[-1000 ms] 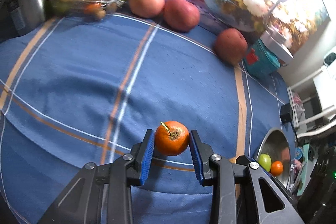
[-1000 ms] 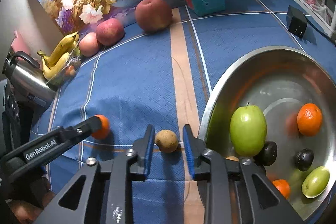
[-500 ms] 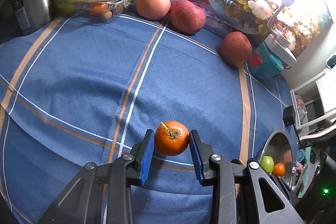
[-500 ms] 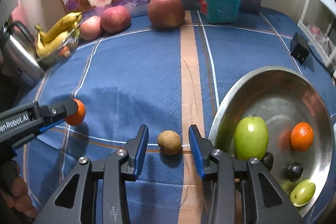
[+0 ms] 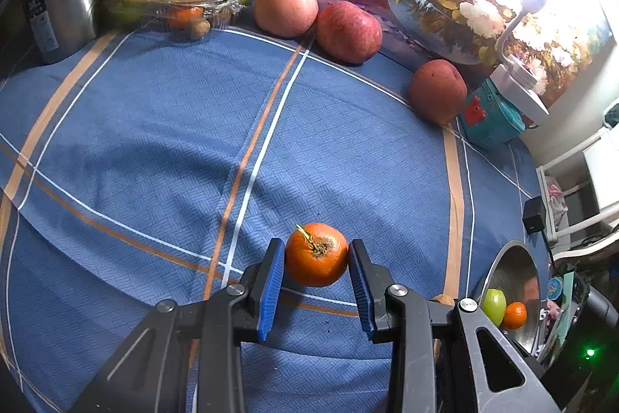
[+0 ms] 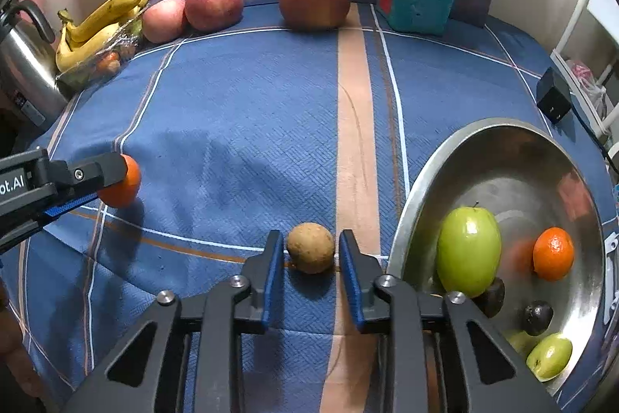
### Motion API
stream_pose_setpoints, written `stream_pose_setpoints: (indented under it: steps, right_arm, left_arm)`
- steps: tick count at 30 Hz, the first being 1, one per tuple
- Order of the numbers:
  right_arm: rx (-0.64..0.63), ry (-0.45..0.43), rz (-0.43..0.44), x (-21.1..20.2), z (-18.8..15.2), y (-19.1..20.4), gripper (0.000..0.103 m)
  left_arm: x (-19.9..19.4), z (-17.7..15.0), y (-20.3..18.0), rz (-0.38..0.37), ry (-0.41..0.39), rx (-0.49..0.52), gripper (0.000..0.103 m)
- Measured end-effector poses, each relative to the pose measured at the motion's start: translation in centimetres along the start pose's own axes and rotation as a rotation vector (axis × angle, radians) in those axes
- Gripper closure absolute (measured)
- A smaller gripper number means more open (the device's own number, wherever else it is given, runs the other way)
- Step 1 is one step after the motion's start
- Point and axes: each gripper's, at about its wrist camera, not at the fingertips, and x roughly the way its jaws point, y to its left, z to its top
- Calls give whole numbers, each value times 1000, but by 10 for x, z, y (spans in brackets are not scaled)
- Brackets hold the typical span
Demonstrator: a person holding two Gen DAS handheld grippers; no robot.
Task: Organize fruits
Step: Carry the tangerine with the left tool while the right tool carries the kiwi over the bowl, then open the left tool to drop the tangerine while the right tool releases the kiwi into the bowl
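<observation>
While the steel bowl [image 6: 503,149] waits at the table's right edge, the left tool [image 5: 316,254] grips a tangerine [image 5: 316,254] above the cloth; carry it level. The right tool [image 6: 310,252], jaws narrowly apart, straddles the brown fruit [image 6: 310,247]: close gently, centred.

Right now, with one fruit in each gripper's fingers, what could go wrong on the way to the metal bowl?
1. The right gripper only brackets the small brown fruit; small gaps show beside both fingers, so lifting now may leave it behind or roll it.
2. The left gripper holds the orange by its round sides, so it might slip out.
3. The metal bowl is tilted and already holds a green apple; a dropped fruit could bounce out.
</observation>
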Motion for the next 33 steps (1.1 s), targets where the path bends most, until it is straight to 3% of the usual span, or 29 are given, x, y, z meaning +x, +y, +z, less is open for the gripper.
stream_pose_setpoints:
  steps: [18, 26, 33]
  right_arm:
    - [66, -79, 41, -43, 9, -15, 77]
    - [169, -72, 1, -55, 5, -54, 77]
    - [314, -54, -69, -64, -7, -110, 77]
  left_arm:
    - [-20, -4, -33, -11, -41, 83, 67]
    - [-22, -24, -80, -39, -29, 212, 67]
    - [-15, -55, -135, -83, 10, 367, 67]
